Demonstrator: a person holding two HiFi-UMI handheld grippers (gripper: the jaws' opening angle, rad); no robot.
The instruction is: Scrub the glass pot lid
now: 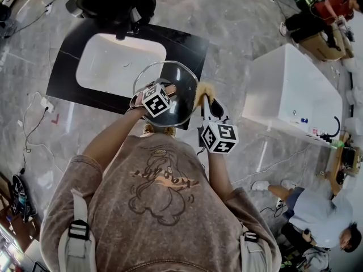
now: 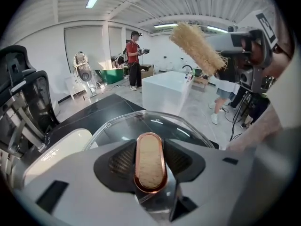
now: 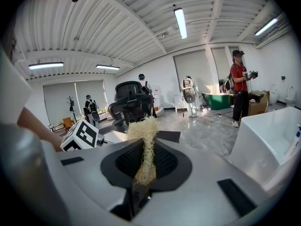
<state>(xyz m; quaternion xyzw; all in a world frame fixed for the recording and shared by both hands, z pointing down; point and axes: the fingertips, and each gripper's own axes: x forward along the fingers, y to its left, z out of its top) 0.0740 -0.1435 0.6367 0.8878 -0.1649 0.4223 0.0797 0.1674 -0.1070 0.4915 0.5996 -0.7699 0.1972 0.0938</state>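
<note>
The glass pot lid (image 1: 170,72) is at the front right corner of the black counter (image 1: 68,72), just beside the white basin (image 1: 113,61) that is set in it. Whether its rim rests on the counter or hangs a little above it, I cannot tell.

The left gripper (image 1: 170,91) comes down onto the lid from above. In the left gripper view, the oval knob (image 2: 150,166) with the copper-coloured edge stands exactly between the two jaws, and the dark pads (image 2: 123,161) lie against its long sides, so this gripper pinches the lid by its knob. The glass dome spreads out beyond the jaws.

The right gripper (image 1: 205,103) is just beside the right rim of the lid. Its jaws are pressed on a pale fibre scrubber (image 3: 146,135), which sticks out in front of them as a loose tuft. In the left gripper view the scrubber (image 2: 197,48) is raised in the air, above the lid and apart from the glass.

Both forearms reach forward from the person's body. The left hand (image 1: 138,100) tilts its gripper steeply downward, while the right one is held close to level, pointing only slightly down.
</note>
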